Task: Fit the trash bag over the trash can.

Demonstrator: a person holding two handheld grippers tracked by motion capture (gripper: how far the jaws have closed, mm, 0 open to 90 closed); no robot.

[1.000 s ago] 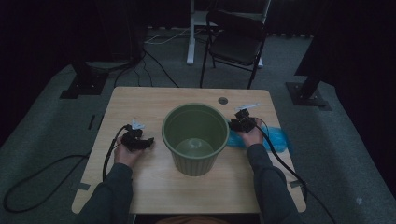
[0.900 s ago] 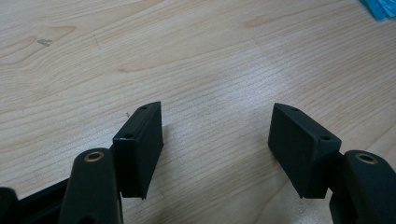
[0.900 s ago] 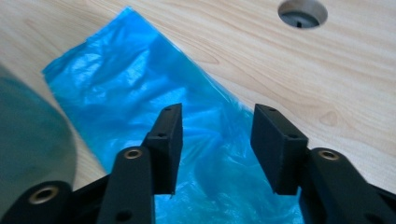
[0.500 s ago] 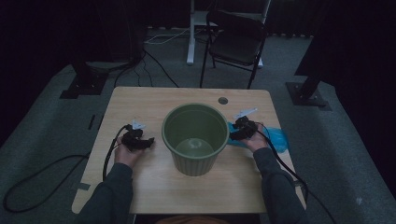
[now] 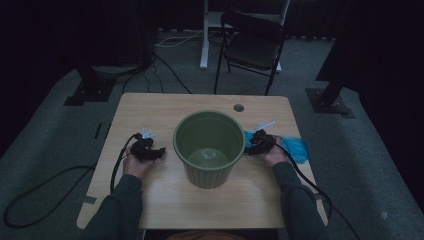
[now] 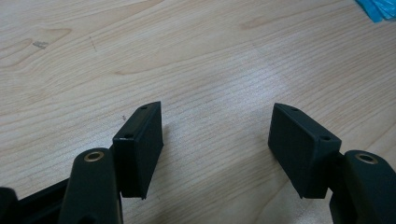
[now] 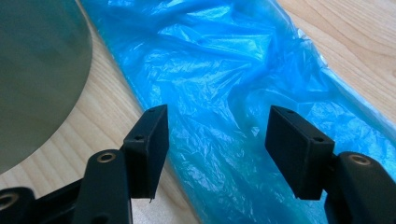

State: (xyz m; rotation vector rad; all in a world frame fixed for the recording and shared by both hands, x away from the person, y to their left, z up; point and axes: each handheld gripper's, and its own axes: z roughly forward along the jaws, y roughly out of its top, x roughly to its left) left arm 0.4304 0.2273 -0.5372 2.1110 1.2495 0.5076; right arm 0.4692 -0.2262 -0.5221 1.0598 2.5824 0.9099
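Observation:
A green plastic bucket [image 5: 209, 147] stands upright in the middle of the wooden table [image 5: 165, 110]. A crumpled blue plastic bag [image 5: 295, 146] lies flat to its right; in the right gripper view the bag [image 7: 233, 93] spreads under and between the jaws, with the bucket's wall [image 7: 37, 70] at the left. My right gripper [image 5: 254, 141] is open just above the bag, close to the bucket's right side. My left gripper [image 5: 156, 151] rests left of the bucket, open over bare wood [image 6: 215, 60], holding nothing.
A small round hole [image 5: 238, 107] sits in the table near its far edge. Behind the table stand a dark folding chair [image 5: 252, 45] and stand bases on grey carpet. Cables trail from both grippers off the table's sides.
My right gripper has moved down and toward the bucket, lowering over the blue bag. The left gripper has stayed in place.

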